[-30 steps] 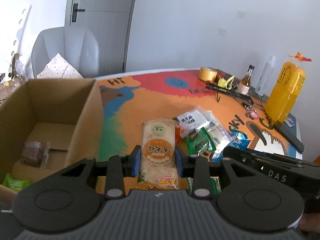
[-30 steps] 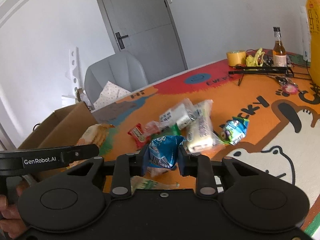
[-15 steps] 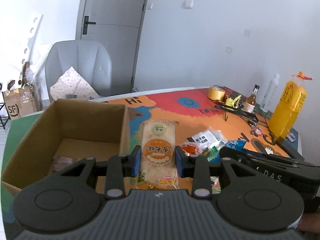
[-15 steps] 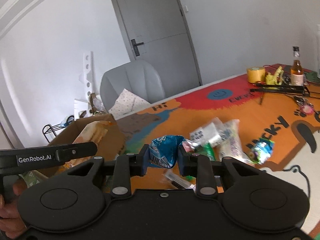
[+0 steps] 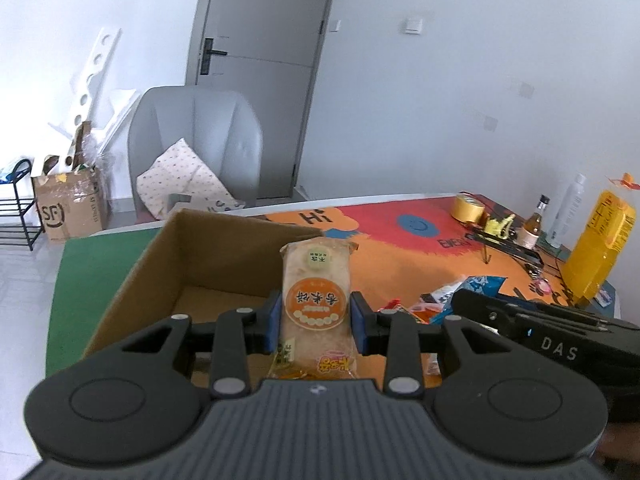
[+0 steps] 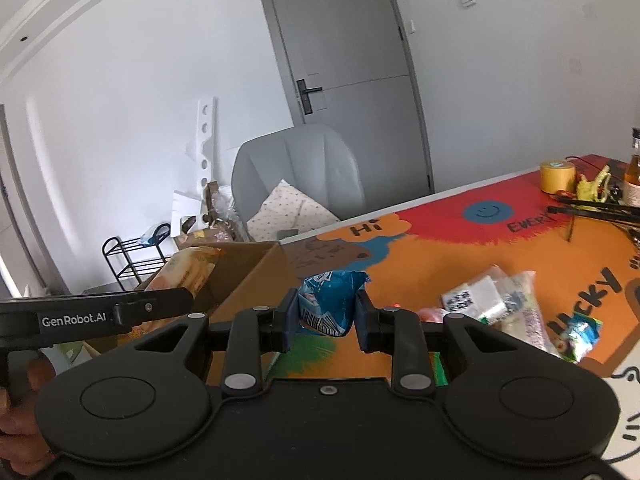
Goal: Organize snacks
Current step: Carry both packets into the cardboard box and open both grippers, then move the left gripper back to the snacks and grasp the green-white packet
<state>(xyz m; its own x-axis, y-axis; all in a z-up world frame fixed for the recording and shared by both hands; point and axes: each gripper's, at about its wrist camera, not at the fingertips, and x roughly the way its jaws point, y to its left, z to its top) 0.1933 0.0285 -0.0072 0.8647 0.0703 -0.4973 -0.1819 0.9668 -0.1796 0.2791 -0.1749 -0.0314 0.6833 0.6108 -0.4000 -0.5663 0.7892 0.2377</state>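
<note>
My left gripper (image 5: pixel 316 320) is shut on a long clear pack of rice crackers (image 5: pixel 316 292) with an orange round label, held upright over the near right part of an open cardboard box (image 5: pixel 168 264). My right gripper (image 6: pixel 328 318) is shut on a blue snack bag (image 6: pixel 332 300), raised above the table to the right of the box (image 6: pixel 256 276). The cracker pack also shows in the right wrist view (image 6: pixel 188 272). A pile of loose snack packets (image 6: pixel 504 304) lies on the colourful table mat (image 6: pixel 500 248).
A tape roll (image 5: pixel 468 208), small bottles (image 5: pixel 534 226) and a tall yellow bottle (image 5: pixel 600 252) stand at the table's far right. A grey chair (image 5: pixel 196 140) with a paper bag stands behind the box. A black rack (image 6: pixel 132 256) is on the floor.
Both grippers rose and moved left toward the box, each keeping its snack. The cracker pack went from over the mat to over the box.
</note>
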